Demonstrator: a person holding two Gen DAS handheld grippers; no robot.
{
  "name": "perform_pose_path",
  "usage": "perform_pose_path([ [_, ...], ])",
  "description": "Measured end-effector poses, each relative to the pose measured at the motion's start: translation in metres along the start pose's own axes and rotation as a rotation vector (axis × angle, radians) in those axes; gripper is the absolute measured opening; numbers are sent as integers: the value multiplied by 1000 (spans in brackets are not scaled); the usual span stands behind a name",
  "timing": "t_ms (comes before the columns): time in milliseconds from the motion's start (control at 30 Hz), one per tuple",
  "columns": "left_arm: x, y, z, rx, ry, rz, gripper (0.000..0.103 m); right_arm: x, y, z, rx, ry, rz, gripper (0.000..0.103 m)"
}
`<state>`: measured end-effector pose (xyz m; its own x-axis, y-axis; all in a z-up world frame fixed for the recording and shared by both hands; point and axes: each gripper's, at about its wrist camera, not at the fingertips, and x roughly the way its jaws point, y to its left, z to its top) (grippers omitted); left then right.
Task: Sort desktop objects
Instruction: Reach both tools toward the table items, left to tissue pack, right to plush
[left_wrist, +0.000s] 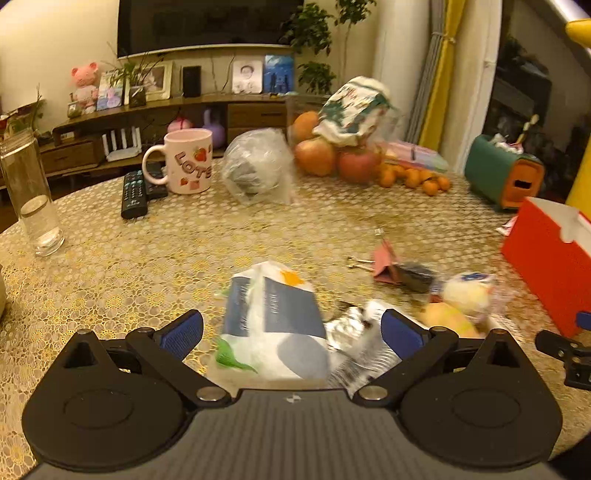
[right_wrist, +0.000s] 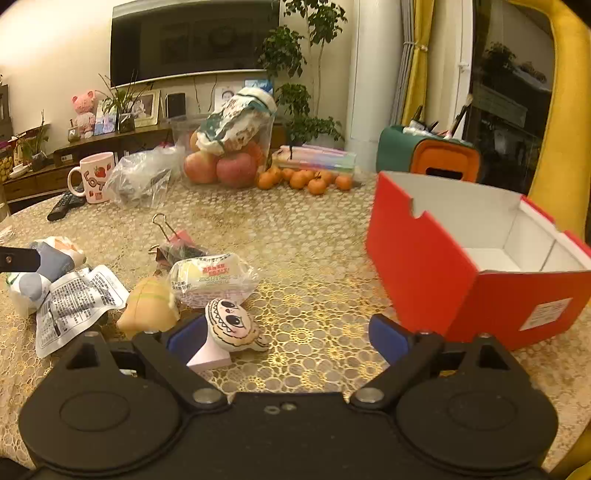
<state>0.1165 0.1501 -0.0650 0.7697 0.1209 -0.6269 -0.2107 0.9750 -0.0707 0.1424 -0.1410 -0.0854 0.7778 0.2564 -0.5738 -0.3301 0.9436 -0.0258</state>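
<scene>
Two wide-open grippers over a cluttered, gold lace-covered table (left_wrist: 110, 266).

Left wrist view: left gripper (left_wrist: 291, 330), jaws apart, straddles a blurred white-and-navy plastic packet (left_wrist: 275, 317) whose long axis points away from the camera.
Right wrist view: right gripper (right_wrist: 286, 338), jaws apart and unclamped; cartoon-face card (right_wrist: 231, 326) lies beside its left finger, near an open red cardboard box (right_wrist: 436, 273).

one red box (right_wrist: 443, 266), one pink mug (right_wrist: 96, 176), one glass bottle (left_wrist: 31, 192) and two remotes (left_wrist: 133, 192) are sitting on the table; two apples (right_wrist: 218, 168) and roughly eight small oranges (right_wrist: 306, 181) are lying at the far side.
</scene>
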Motion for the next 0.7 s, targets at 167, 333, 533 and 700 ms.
perform_pose_path([
  [167, 20, 7, 5, -17, 25, 11, 103, 15, 5, -1, -2, 25, -1, 88],
  [333, 37, 9, 6, -31, 52, 9, 103, 28, 8, 1, 9, 33, 17, 86],
  [533, 51, 14, 3, -63, 81, 12, 102, 42, 14, 3, 21, 49, 42, 79],
  [700, 55, 17, 5, -89, 80, 7, 97, 49, 16, 1, 18, 57, 51, 73],
])
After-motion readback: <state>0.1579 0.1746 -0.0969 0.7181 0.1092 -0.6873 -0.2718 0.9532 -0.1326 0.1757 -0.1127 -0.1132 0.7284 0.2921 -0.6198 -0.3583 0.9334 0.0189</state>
